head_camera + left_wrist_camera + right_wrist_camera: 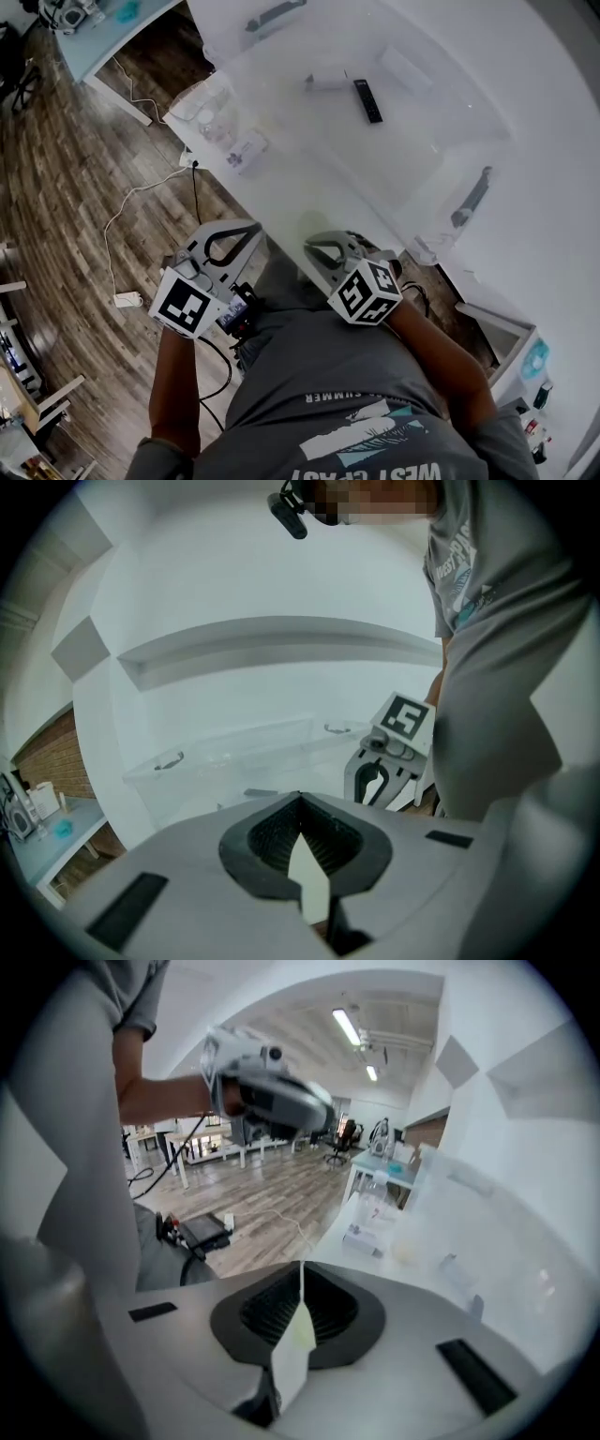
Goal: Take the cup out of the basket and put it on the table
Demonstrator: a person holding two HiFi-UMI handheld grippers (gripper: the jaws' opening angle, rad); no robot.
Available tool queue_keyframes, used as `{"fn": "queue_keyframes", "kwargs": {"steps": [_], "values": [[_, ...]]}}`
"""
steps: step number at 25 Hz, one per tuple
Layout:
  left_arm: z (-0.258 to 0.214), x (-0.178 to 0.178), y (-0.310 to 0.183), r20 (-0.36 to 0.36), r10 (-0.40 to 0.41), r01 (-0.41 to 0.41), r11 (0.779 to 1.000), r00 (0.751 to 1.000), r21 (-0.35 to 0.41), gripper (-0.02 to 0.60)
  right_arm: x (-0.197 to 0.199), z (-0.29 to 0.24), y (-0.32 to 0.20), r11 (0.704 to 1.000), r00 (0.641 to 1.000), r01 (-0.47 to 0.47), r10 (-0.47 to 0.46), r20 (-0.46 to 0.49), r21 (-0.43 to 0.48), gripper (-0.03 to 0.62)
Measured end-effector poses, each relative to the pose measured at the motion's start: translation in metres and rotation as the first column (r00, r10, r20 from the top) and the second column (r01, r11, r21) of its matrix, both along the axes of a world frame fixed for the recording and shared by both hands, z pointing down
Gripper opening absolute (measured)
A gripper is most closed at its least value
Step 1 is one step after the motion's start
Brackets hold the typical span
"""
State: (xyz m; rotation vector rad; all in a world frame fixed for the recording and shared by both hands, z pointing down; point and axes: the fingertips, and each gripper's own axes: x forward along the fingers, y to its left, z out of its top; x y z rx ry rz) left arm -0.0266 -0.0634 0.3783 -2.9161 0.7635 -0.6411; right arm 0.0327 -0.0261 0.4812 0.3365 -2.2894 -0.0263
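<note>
At the tabletop's [553, 234] near edge, before the reach: I hold the left gripper [251, 228] and the right gripper [314, 246] low and close to my body. Both pairs of fingers are pressed together at the tips with nothing between them, which each gripper view confirms, the left [300, 799] and the right [302, 1269].

The clear basket [450, 178] stands on the tabletop well ahead of both sets of fingers, a little nearer the right pair. Inside it, beyond the fingers and just beside a black remote [367, 100], lies the cup [325, 82]. That is only if I read the pale, washed-out shape correctly; the glare on the plastic leaves me unsure.

I judge the task has not yet begun. The cup is in the basket and neither gripper is near it.

The next move calls for spreading one pair of fingers wide and carrying them forward over the basket's near wall. They then come down around the cup while staying clear of the remote beside it. The bare tabletop beside the basket looks a fair place to set the cup down.
</note>
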Motion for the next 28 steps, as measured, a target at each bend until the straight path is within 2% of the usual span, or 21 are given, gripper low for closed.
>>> {"fn": "queue_keyframes", "kwargs": {"steps": [1,4,9,14,28], "values": [[-0.005,0.001,0.001,0.006,0.005,-0.005,1.000,1.000,0.010,0.009,-0.001,-0.020,0.000,1.000,0.999,-0.010,0.009,0.051,0.020,0.014],[-0.019,0.006,0.008,0.023,0.022,-0.023,0.999,0.999,0.036,0.009,0.001,-0.075,-0.001,0.995,0.986,-0.046,0.031,0.165,0.087,0.012],[-0.043,0.021,0.019,0.044,0.058,-0.061,0.995,0.997,0.077,0.009,0.013,-0.151,-0.002,0.973,0.963,-0.091,0.031,0.266,0.213,0.012],[-0.066,0.037,0.028,0.063,0.095,-0.101,0.988,0.994,0.112,0.009,0.029,-0.192,-0.001,0.951,0.956,-0.123,0.037,0.290,0.285,0.012],[-0.093,0.071,0.045,0.099,0.149,-0.163,0.975,0.984,0.154,0.009,0.057,-0.229,0.011,0.928,0.932,-0.190,0.068,0.356,0.321,0.011]]}}
